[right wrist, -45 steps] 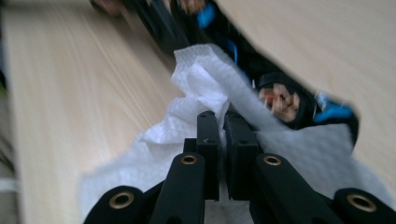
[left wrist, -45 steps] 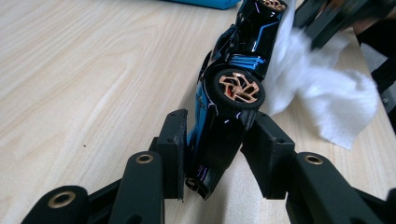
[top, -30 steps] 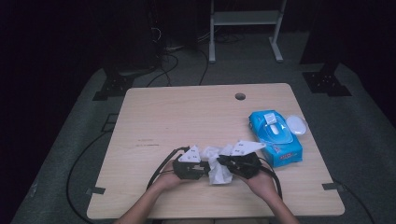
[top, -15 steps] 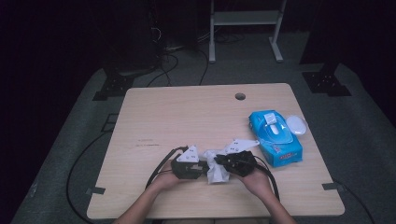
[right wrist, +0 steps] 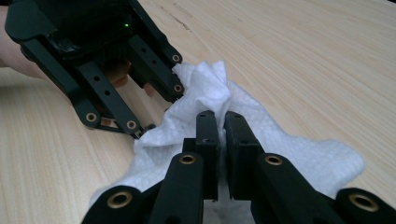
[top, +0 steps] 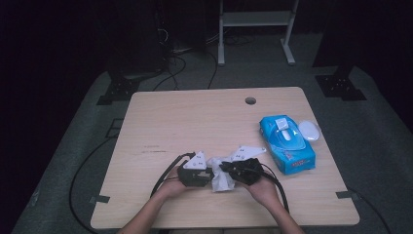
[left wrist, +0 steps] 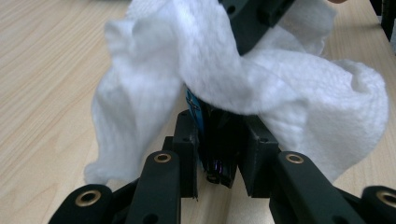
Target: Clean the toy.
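Note:
A crumpled white wipe [top: 221, 179] lies near the table's front edge between my two grippers. My left gripper [top: 210, 175] is shut on a small dark object [left wrist: 219, 151] with a blue label, and the wipe [left wrist: 303, 98] drapes over that object's far end. My right gripper [right wrist: 220, 116] is shut on a fold of the wipe [right wrist: 205, 86], pinching it thin. In the high view the right gripper [top: 226, 169] points left, facing the left one across the wipe. The left gripper's black fingers [right wrist: 154, 70] show at the upper left of the right gripper view.
A blue pack of wipes [top: 286, 144] lies at the table's right side with a white oval lid [top: 309, 130] beside it. A cable hole [top: 250, 100] sits near the far edge. Cables trail from both grippers over the wooden table [top: 195, 122].
My right gripper has shifted a little to the left, toward the left gripper, and the wipe is more bunched between them. The left hand has kept still.

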`<state>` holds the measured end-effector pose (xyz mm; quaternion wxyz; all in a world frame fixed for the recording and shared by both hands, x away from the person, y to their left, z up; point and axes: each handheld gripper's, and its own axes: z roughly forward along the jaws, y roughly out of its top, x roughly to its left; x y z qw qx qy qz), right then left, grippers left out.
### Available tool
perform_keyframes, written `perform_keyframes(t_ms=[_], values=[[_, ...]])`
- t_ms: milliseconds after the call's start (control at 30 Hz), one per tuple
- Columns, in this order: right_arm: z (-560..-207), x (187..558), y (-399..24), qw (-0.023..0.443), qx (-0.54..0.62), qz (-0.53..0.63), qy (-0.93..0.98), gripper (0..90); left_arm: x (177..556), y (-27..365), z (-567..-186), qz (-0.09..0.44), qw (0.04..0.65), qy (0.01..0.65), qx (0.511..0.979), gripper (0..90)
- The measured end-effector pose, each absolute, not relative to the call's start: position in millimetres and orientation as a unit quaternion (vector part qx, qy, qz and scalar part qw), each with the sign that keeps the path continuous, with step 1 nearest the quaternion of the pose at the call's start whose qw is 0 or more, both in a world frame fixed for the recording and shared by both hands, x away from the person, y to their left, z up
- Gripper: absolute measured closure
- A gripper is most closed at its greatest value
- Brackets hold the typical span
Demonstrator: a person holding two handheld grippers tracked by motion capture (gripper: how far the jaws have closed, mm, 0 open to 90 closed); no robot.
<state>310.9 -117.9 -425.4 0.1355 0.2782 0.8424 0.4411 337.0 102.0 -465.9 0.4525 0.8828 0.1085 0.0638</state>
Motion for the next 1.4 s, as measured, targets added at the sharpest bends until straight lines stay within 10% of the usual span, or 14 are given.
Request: perform_keyframes(t_ms=[1400], values=[[-425,306,-173,0.179,0.335,0.422,0.823,83.7,339,104,-466,0.063,0.450,0.112,0.884,70.5]])
